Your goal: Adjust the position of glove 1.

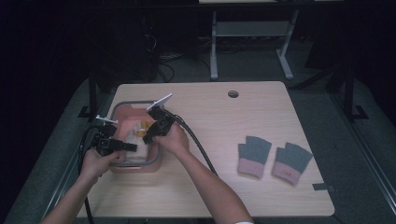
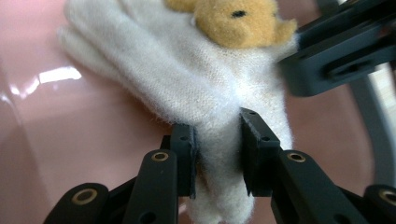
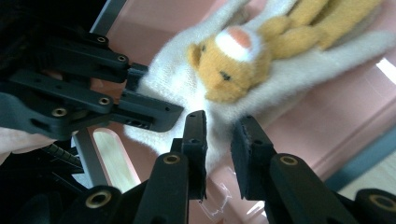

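**Fig.: Two grippers at a white glove in the pink basket**

High view: pink basket w/ grey handle sits by the left edge of the table, about mid-depth. White glove, w/ a tan plush bear on it, lies inside the basket over its pink floor. Left gripper: clenched on a fold of the white glove, pads pressing the fabric from both sides (left gripper view). Right gripper: jaws part-open, at the glove's edge just below the bear; whether the pads bite the fabric can't be told. The two grippers lie close together, left one just beside the right's jaws. Pair of grey fingerless gloves w/ pink cuffs lies flat toward the right edge, well apart from the basket.
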Motion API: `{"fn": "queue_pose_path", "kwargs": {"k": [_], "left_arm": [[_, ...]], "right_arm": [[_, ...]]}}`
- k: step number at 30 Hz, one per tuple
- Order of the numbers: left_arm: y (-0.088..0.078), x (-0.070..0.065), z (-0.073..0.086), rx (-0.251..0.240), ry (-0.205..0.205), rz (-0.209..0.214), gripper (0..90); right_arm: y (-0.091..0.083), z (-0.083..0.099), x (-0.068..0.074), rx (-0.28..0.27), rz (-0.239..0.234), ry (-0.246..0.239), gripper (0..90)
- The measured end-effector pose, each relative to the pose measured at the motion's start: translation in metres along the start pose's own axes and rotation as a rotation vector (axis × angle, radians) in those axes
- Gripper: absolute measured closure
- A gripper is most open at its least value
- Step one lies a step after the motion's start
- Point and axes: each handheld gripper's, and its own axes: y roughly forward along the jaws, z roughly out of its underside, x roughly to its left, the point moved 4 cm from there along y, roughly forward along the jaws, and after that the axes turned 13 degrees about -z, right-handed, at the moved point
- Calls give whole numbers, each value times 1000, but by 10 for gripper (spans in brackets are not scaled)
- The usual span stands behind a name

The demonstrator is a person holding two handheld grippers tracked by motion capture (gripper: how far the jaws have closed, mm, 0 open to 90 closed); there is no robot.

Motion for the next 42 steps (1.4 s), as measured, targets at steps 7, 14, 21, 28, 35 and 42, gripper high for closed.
{"fn": "queue_pose_path", "kwargs": {"k": [7, 14, 21, 28, 35, 42], "left_arm": [[0, 3, -1, 28, -6, -31, 604], [-9, 8, -5, 8, -1, -68, 501], [-22, 5, -14, -37, 31, -110, 591], [-8, -4, -14, 28, 105, -161, 711], [5, -6, -13, 113, 158, -242, 717], [0, -3, -15, 88, 135, -230, 701]], "right_arm": [[-13, -1, 1, -24, 12, -12, 733], [-26, 1, 4, -53, 5, -18, 714], [-34, 8, 5, -69, -3, -23, 702], [-43, 10, 9, -86, -3, -40, 699], [-52, 17, 9, -100, -16, -44, 697], [-60, 21, 7, -115, -26, -46, 693]]}}
